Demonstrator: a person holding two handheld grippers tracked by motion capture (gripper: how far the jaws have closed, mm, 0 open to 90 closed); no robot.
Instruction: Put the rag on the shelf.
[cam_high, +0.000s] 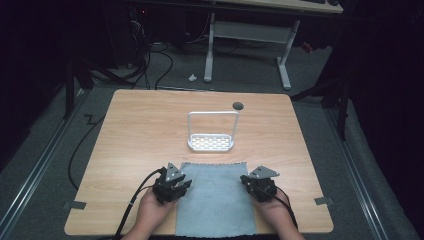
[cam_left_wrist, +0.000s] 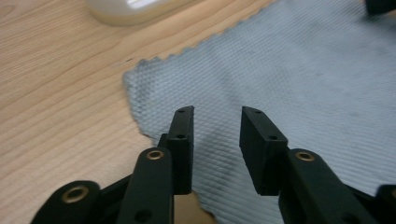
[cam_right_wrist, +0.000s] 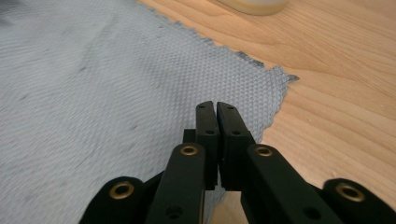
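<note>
A grey cloth (cam_high: 216, 200) lies flat on the wooden table (cam_high: 140, 135), reaching the near edge. My left gripper (cam_high: 184, 186) sits at the cloth's left edge. In the left gripper view it (cam_left_wrist: 217, 111) is open, its jaws straddling cloth (cam_left_wrist: 289, 84) just inside that edge. My right gripper (cam_high: 246, 180) is at the cloth's right edge. In the right gripper view it (cam_right_wrist: 217, 105) is shut, its jaws pressed together where the cloth (cam_right_wrist: 116, 93) edge runs in under them, below the far right corner.
A white rack (cam_high: 211, 142) with a tall wire hoop stands just beyond the cloth's far edge. A round hole (cam_high: 238, 105) is in the table's far side. Another desk's white legs stand on the floor beyond.
</note>
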